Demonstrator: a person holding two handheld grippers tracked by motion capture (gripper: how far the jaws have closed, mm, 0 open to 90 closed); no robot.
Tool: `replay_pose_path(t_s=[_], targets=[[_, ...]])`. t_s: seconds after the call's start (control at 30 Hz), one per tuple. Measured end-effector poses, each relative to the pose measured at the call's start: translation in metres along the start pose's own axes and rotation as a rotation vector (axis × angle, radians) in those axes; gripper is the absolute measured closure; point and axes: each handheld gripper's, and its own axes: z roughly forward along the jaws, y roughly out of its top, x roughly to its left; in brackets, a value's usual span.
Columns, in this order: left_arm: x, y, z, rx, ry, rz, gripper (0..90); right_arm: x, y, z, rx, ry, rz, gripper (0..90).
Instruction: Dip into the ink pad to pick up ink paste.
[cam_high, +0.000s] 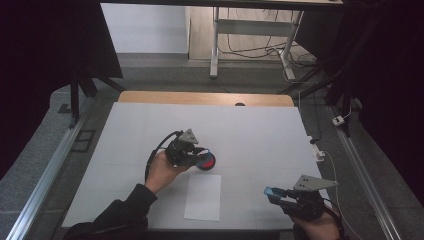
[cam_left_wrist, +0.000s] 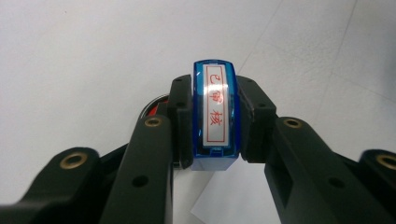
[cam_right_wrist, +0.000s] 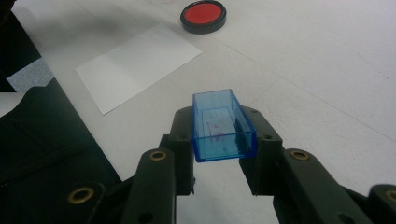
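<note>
From the high view I see the left gripper (cam_high: 200, 159) held over the middle of the white table (cam_high: 260, 135), its tip right above the round red ink pad (cam_high: 206, 161). A sheet of white paper (cam_high: 203, 197) lies just nearer to me than the pad. The right gripper (cam_high: 278, 195) sits near the table's front right corner, well apart from the left one, with a blue cap (cam_high: 270, 191) at its tip.

In the left gripper view I find the jaws pinching a blue stamp (cam_left_wrist: 215, 114) from both sides. Its white label with red characters faces the camera. The dark rim of the ink pad (cam_left_wrist: 150, 108) shows just behind the left jaw, and a corner of the paper (cam_left_wrist: 229, 200) lies below the stamp.

In the right gripper view the jaws clamp the clear blue cap (cam_right_wrist: 221, 125), open end up and empty, with faint red smudges inside. The paper (cam_right_wrist: 140, 65) and the ink pad (cam_right_wrist: 203, 15) lie farther off on the table (cam_right_wrist: 303, 56), near each other.
</note>
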Motion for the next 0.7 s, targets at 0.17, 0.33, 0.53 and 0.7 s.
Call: replay_pose_path(t_s=[0.17,0.33,0.53,0.7], targets=[[-0.004,-0.001,-0.005,-0.006,-0.017,0.008,70.0,0.0,0.0,0.0,0.0,0.001,-0.001,68.3],[-0.009,-0.002,-0.011,-0.011,-0.03,0.018,70.0,0.0,0.0,0.0,0.0,0.002,-0.001,68.3],[-0.015,-0.003,-0.017,-0.015,-0.042,0.032,70.0,0.0,0.0,0.0,-0.001,0.002,-0.003,68.3],[-0.018,-0.003,-0.021,-0.021,-0.057,0.035,70.0,0.0,0.0,0.0,0.0,0.002,-0.003,68.3]])
